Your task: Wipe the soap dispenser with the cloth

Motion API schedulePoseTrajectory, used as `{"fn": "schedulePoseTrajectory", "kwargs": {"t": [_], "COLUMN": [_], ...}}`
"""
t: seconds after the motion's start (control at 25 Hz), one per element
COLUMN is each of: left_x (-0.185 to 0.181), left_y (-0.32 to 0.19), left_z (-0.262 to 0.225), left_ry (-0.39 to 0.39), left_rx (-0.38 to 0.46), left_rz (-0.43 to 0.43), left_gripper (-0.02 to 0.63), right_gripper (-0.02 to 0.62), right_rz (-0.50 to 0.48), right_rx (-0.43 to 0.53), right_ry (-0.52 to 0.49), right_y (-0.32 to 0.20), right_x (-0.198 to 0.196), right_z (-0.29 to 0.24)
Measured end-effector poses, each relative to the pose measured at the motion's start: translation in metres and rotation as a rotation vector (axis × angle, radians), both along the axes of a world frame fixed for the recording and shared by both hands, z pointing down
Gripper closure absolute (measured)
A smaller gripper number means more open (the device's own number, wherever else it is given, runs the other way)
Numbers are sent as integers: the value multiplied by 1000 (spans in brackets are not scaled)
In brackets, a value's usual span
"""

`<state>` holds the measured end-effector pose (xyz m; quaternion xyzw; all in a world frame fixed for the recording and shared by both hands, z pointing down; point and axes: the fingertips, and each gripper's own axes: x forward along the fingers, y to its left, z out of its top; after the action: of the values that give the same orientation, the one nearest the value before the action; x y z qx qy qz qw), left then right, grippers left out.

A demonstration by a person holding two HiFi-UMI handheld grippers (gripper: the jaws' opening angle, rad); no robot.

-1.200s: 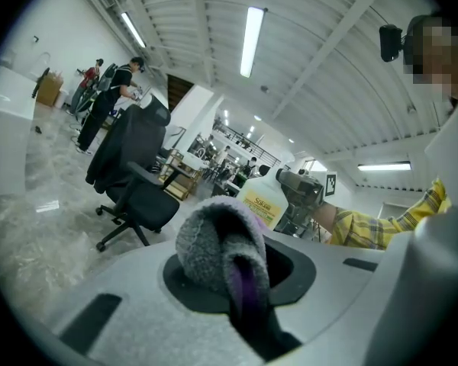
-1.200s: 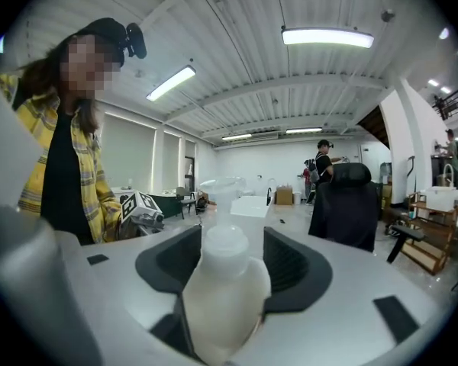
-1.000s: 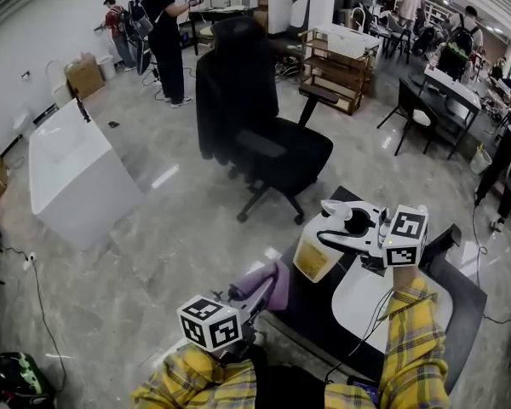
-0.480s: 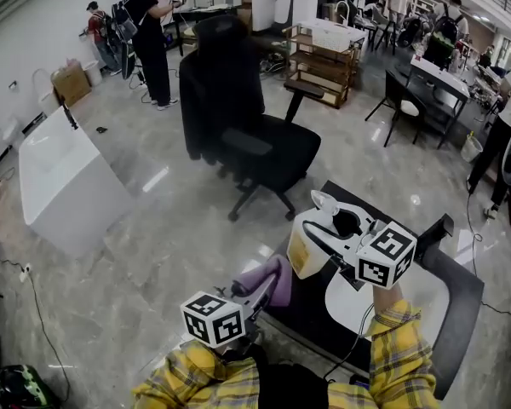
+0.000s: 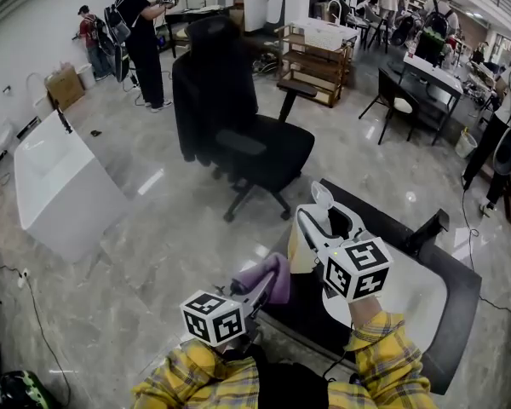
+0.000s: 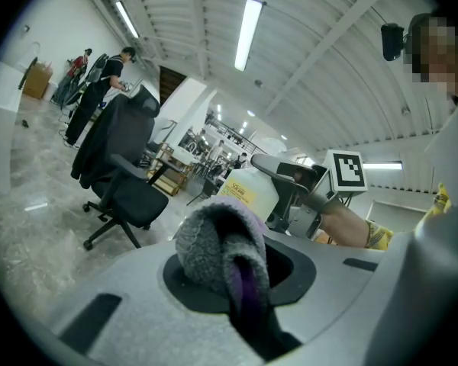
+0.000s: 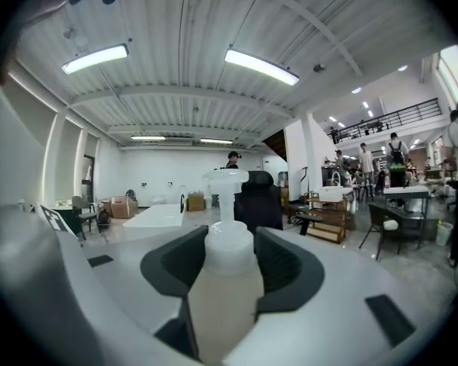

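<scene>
The soap dispenser [image 5: 299,251], a pale yellow bottle with a white pump, is held upright at the table's left edge. My right gripper [image 5: 312,228] is shut on it. In the right gripper view the bottle [image 7: 225,284] fills the gap between the dark pads [image 7: 284,265] of my right gripper [image 7: 225,261], with the pump head [image 7: 227,178] above. My left gripper [image 5: 260,290] is shut on a bunched purple-grey cloth [image 5: 270,279], just left of the bottle and apart from it. In the left gripper view the cloth [image 6: 216,244] bulges from my left gripper [image 6: 230,274], and the bottle [image 6: 249,194] shows beyond it.
A black table [image 5: 447,318] carries a white oval board [image 5: 417,301]. A black office chair [image 5: 238,139] stands just beyond the table. A white tub [image 5: 55,186] sits at the left, a wooden shelf [image 5: 319,58] behind the chair. People stand at the far wall.
My right gripper has swung round to the left with the dispenser, bringing the bottle closer to the cloth. The left gripper and the cloth have hardly moved.
</scene>
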<state>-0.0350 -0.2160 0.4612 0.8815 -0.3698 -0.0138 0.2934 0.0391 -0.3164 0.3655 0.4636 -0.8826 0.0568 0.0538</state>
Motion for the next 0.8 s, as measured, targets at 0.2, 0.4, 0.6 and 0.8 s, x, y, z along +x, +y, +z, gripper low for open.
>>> {"fn": "schedulePoseTrajectory", "kwargs": {"t": [0.2, 0.4, 0.6, 0.8], "left_x": [-1, 0, -1, -4], "left_y": [1, 2, 1, 0], "left_z": [-1, -3, -5, -7], "left_ry": [4, 5, 6, 9], "left_rx": [2, 3, 9, 18], "left_rz": [0, 5, 9, 5], "left_gripper": [555, 557, 557, 557], "right_gripper": [407, 407, 401, 394], "right_rz": [162, 245, 29, -330], "right_rx": [2, 41, 28, 62], "right_ry": [6, 13, 3, 106], "right_y": [-1, 1, 1, 10], "right_x": [4, 4, -3, -15], "right_z": [-1, -3, 1, 2]}}
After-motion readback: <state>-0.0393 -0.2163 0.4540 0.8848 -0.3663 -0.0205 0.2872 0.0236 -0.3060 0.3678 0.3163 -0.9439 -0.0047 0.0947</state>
